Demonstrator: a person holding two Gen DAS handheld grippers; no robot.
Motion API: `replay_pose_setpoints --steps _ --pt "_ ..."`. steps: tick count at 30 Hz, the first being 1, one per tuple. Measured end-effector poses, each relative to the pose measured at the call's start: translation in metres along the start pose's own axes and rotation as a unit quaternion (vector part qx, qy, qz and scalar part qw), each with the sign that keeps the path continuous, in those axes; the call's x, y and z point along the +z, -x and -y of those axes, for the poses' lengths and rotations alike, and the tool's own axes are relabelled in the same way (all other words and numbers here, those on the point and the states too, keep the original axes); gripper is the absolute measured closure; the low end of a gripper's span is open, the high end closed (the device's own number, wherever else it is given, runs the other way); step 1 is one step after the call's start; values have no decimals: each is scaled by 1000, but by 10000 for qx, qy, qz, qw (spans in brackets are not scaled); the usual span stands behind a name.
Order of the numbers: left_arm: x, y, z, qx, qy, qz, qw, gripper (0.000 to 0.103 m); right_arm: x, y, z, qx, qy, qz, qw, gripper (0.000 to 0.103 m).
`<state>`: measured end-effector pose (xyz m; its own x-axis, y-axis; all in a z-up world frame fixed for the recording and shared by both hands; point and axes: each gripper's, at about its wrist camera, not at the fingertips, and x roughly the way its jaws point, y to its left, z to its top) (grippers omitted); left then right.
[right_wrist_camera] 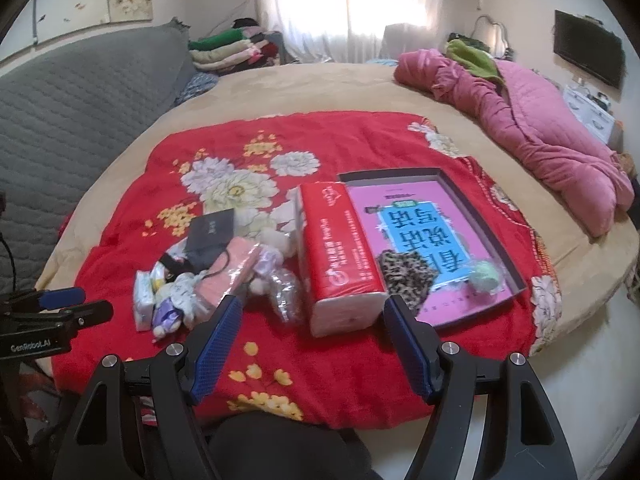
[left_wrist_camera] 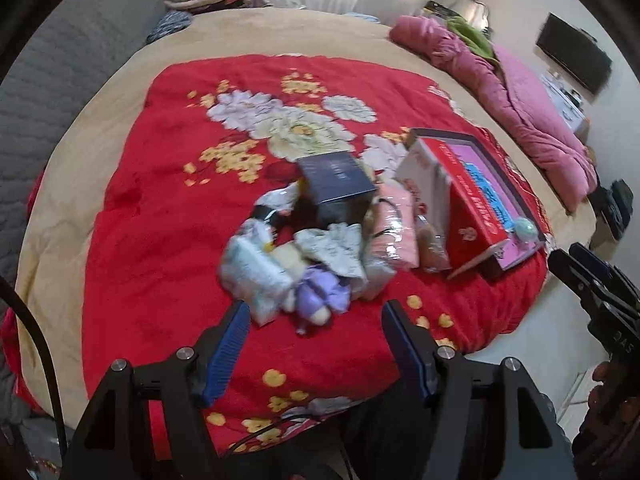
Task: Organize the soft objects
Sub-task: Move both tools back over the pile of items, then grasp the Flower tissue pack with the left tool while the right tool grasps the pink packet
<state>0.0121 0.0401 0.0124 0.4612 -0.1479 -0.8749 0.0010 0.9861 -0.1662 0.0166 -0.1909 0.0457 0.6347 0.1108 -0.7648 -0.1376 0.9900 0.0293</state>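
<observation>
A heap of soft things lies on the red flowered blanket (left_wrist_camera: pixel 160 216): a purple plush toy (left_wrist_camera: pixel 320 292), white tissue packs (left_wrist_camera: pixel 256 268), a pink cloth in clear wrap (left_wrist_camera: pixel 394 224) and a dark box (left_wrist_camera: pixel 336 178). My left gripper (left_wrist_camera: pixel 314 336) hovers open just before the plush, nothing between its fingers. To the right stands a red tissue pack (right_wrist_camera: pixel 340 252) beside a shallow box tray (right_wrist_camera: pixel 486 216) with a pink and blue lining. A leopard-print cloth (right_wrist_camera: pixel 404 272) and a pale green ball (right_wrist_camera: pixel 486 276) lie in the tray. My right gripper (right_wrist_camera: pixel 312 328) hangs open before the red pack, empty.
A crumpled pink quilt (right_wrist_camera: pixel 528 128) lies along the bed's right side, a grey quilted headboard (right_wrist_camera: pixel 72 96) on the left. Folded clothes (right_wrist_camera: pixel 228 48) are stacked at the far end. A dark screen (right_wrist_camera: pixel 588 52) hangs on the right wall. Pale floor runs beside the bed's right edge.
</observation>
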Motion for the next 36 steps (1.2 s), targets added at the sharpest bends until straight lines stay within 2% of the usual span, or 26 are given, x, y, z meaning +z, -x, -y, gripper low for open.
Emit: replay_pose_setpoints --steps 11,18,22,29,32,36 --pt "-10 -17 -41 109 513 -216 9984 35 3 -23 -38 375 246 -256 9987 28" --pt "-7 -41 -62 -193 1092 -435 9929 35 4 -41 -45 394 280 -432 9979 28" --pt "-1 -60 -75 -318 1493 -575 9866 35 6 -54 -49 443 243 -576 9971 28" --pt "13 -95 -90 -723 2216 -881 9685 35 15 -79 -65 650 150 -820 9944 28" --pt "16 -107 -95 -810 2450 -960 9614 35 18 -92 -68 606 38 -949 9936 28" --pt "20 -121 -95 -870 2587 -1045 9563 35 20 -111 -70 429 -141 -1164 9922 28"
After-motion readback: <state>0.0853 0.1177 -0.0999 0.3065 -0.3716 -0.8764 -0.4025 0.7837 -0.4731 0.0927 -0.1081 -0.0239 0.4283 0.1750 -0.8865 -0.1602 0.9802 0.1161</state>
